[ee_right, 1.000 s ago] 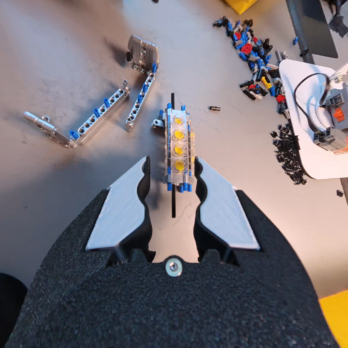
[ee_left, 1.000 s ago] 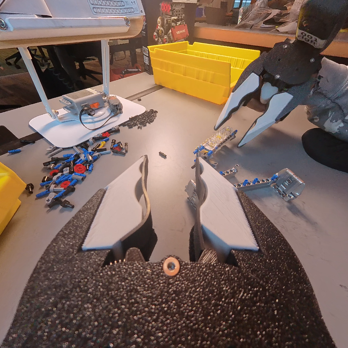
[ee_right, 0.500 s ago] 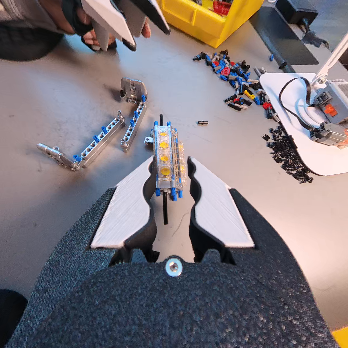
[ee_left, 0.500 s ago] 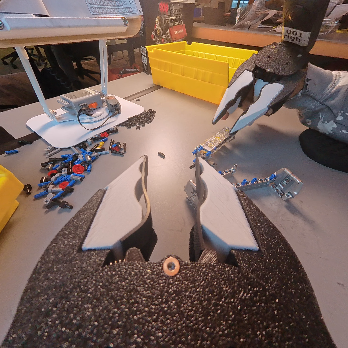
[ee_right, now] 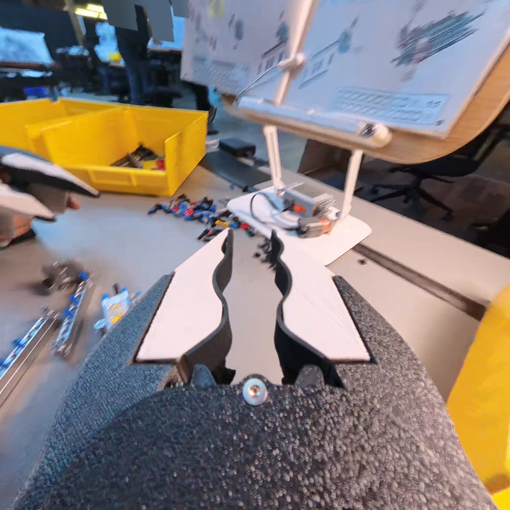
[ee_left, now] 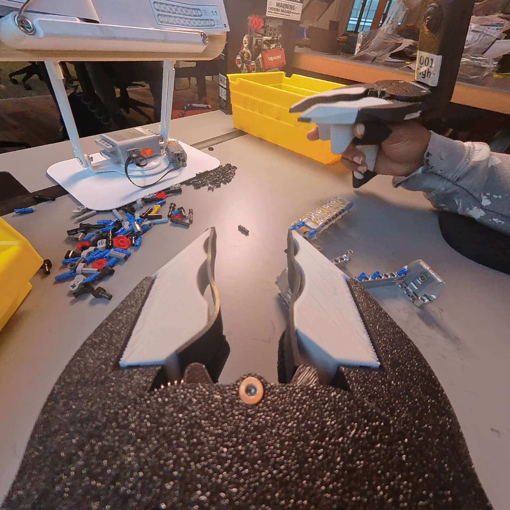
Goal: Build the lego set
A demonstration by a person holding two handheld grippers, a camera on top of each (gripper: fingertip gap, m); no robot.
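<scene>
Clear yellow-studded brick assembly [ee_left: 323,215] flat on table [ee_left: 262,193]

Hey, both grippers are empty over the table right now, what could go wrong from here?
The left gripper hangs open low over the table, with grey beams beside its right finger; lowering could knock them. The right gripper is lifted off the clear block and its view is blurred, so a fast return may miss it or scatter the loose pins.
</scene>
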